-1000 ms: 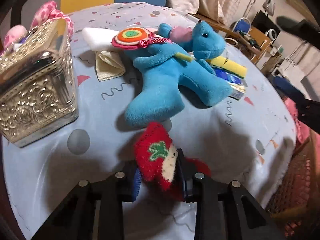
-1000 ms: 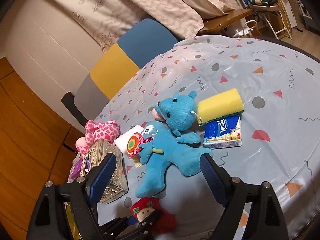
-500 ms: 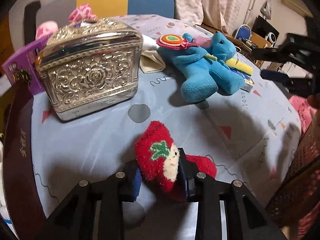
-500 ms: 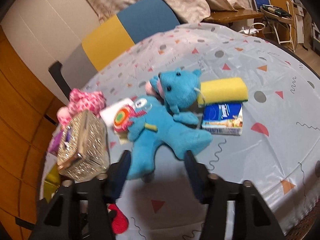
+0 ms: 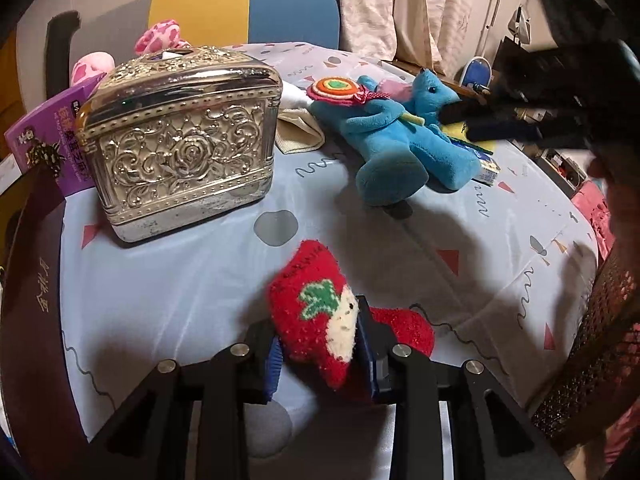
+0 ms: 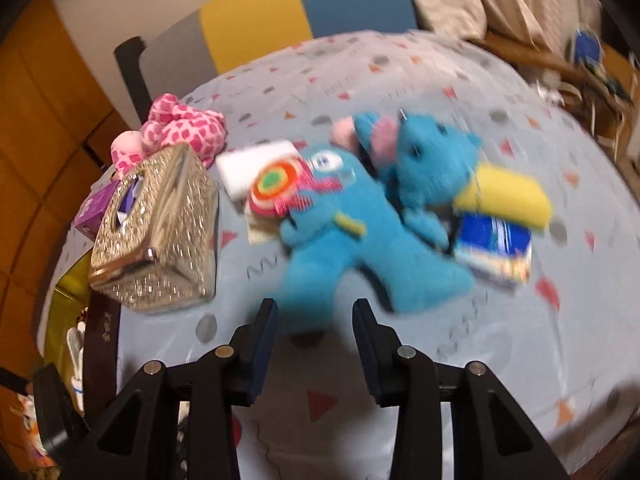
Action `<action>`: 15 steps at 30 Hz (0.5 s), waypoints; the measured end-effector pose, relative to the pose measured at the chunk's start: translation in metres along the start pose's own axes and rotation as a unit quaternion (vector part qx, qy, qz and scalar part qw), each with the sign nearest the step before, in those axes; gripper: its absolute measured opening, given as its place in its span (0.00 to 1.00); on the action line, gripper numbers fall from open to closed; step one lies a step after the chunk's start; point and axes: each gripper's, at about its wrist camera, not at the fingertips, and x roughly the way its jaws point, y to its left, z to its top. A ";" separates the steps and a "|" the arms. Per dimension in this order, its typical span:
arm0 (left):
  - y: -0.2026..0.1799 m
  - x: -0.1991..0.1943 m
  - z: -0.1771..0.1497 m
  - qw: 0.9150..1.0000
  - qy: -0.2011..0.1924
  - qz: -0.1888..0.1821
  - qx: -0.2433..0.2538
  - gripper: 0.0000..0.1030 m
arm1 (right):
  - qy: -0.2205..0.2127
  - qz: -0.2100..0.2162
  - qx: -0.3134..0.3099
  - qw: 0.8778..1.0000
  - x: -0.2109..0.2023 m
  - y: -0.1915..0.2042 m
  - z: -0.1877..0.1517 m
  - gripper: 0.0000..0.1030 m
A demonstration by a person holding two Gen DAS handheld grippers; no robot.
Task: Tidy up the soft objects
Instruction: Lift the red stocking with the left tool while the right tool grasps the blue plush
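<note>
My left gripper (image 5: 320,332) is shut on a red fuzzy sock (image 5: 312,300) with a green leaf and a white patch, low over the pale patterned tablecloth (image 5: 168,292). A blue plush animal (image 6: 360,248) lies in the middle of the table, holding a felt lollipop (image 6: 276,188). My right gripper (image 6: 315,308) hangs in front of it, jaws closing with a gap still between them. The plush's leg shows beyond the tips and the pads touch nothing. In the left wrist view the right gripper (image 5: 480,124) is a dark shape by the blue plush's (image 5: 392,148) head.
An ornate silver box (image 5: 180,136) stands at the left, with a pink spotted plush (image 6: 188,128) and a purple box (image 5: 44,140) behind it. A yellow sponge (image 6: 504,194) and a tissue pack (image 6: 496,248) lie right of the blue plush. A woven basket (image 5: 600,340) sits off the right edge.
My right gripper's jaws have narrowed from wide open and it has swung closer to the blue plush. My left gripper drew back toward the table's near edge with the sock.
</note>
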 end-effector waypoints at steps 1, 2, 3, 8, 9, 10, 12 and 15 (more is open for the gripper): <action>0.001 -0.001 -0.001 1.000 -0.001 0.000 0.000 0.32 | -0.001 0.001 -0.008 1.000 0.002 0.002 0.006 0.43; 0.002 -0.001 -0.001 1.000 -0.002 0.000 0.001 0.32 | 0.000 0.003 -0.018 1.000 0.005 0.005 0.014 0.47; 0.001 -0.001 -0.002 1.000 -0.002 0.000 0.002 0.32 | 0.002 0.002 -0.026 1.000 0.008 0.007 0.019 0.55; 0.002 -0.002 -0.003 1.000 -0.003 -0.003 0.001 0.32 | 0.021 -0.032 -0.089 0.995 0.034 0.021 0.040 0.73; 0.004 -0.003 -0.003 1.000 -0.003 -0.004 -0.001 0.32 | 0.028 -0.048 -0.109 0.992 0.042 0.024 0.043 0.73; 0.002 -0.001 -0.003 1.000 -0.003 -0.004 -0.002 0.32 | 0.038 -0.058 -0.132 0.989 0.051 0.028 0.046 0.73; 0.003 -0.001 -0.003 1.000 -0.003 -0.005 -0.003 0.32 | 0.055 -0.079 -0.156 0.983 0.067 0.030 0.050 0.73; 0.004 -0.001 -0.003 1.000 -0.004 -0.008 -0.007 0.32 | 0.056 -0.108 -0.177 0.977 0.086 0.030 0.057 0.79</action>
